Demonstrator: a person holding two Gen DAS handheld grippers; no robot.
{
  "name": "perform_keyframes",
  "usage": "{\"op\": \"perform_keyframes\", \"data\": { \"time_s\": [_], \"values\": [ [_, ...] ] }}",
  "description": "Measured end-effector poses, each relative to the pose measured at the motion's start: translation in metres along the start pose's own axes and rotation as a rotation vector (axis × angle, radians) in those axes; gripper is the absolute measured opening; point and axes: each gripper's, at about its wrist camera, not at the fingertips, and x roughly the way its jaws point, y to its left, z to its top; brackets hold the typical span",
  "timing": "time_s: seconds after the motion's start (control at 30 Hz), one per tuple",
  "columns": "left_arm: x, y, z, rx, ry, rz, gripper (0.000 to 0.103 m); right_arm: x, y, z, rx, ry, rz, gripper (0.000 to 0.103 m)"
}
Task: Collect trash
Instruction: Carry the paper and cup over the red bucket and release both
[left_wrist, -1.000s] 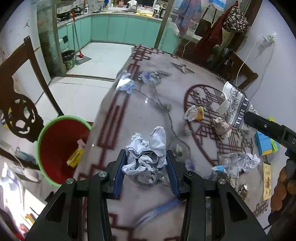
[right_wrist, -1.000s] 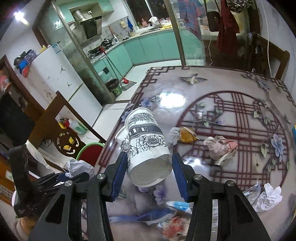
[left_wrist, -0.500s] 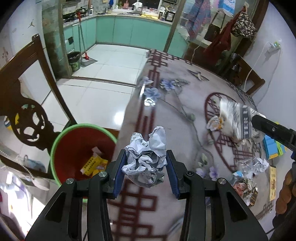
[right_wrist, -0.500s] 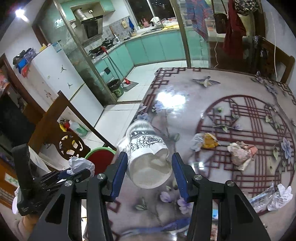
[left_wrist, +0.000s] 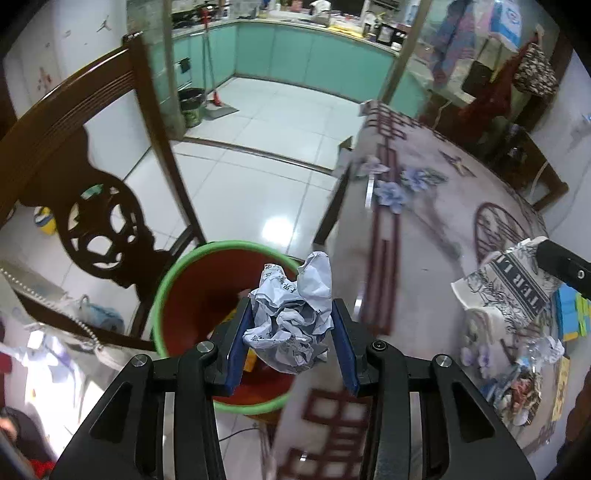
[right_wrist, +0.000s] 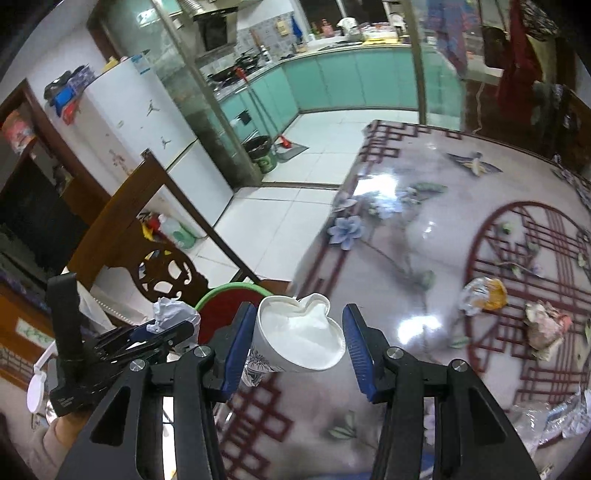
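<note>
My left gripper (left_wrist: 291, 332) is shut on a crumpled ball of printed white paper (left_wrist: 291, 317) and holds it right above the red bin with a green rim (left_wrist: 173, 273) on the floor beside the table. My right gripper (right_wrist: 299, 339) is shut on a crushed white paper cup with black flower print (right_wrist: 295, 339), held over the table's left edge, near the bin (right_wrist: 229, 295). The cup also shows at the right of the left wrist view (left_wrist: 509, 288). The left gripper with its paper shows in the right wrist view (right_wrist: 162, 328).
A dark wooden chair (left_wrist: 85, 184) stands just left of the bin. More trash lies on the patterned table (right_wrist: 406, 258): an orange wrapper (right_wrist: 484, 295), a pinkish wad (right_wrist: 543, 325), clear plastic (right_wrist: 569, 413). Tiled floor (left_wrist: 258, 147) lies beyond.
Both grippers have moved left off the table's middle toward the bin. The paper ball is now over the bin opening. The cup has come to the table's edge.
</note>
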Motion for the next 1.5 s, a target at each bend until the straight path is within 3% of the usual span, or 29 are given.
{"op": "perform_keyframes", "data": {
  "time_s": [0.27,0.9,0.93,0.97,1.07,1.17,1.5],
  "values": [
    [0.004,0.027,0.006,-0.022,-0.007,0.068,0.039,0.037,0.029,0.01,-0.028,0.048,0.053,0.047],
    [0.023,0.053,0.018,-0.071,0.002,0.087,0.039,0.089,0.062,0.016,-0.098,0.141,0.11,0.047],
    [0.024,0.054,0.019,-0.072,0.003,0.09,0.04,0.091,0.062,0.016,-0.099,0.145,0.117,0.047],
    [0.025,0.054,0.019,-0.073,0.003,0.098,0.048,0.093,0.063,0.016,-0.1,0.15,0.124,0.047],
    [0.022,0.055,0.021,-0.083,-0.018,0.13,0.088,0.1,0.064,0.015,-0.095,0.173,0.148,0.049],
    [0.013,0.054,0.024,-0.087,-0.052,0.14,0.089,0.102,0.064,0.015,-0.086,0.173,0.138,0.057],
    [-0.041,0.025,0.039,-0.007,-0.201,0.17,0.089,0.068,0.044,0.013,-0.071,0.105,0.085,0.057]
  ]
}}
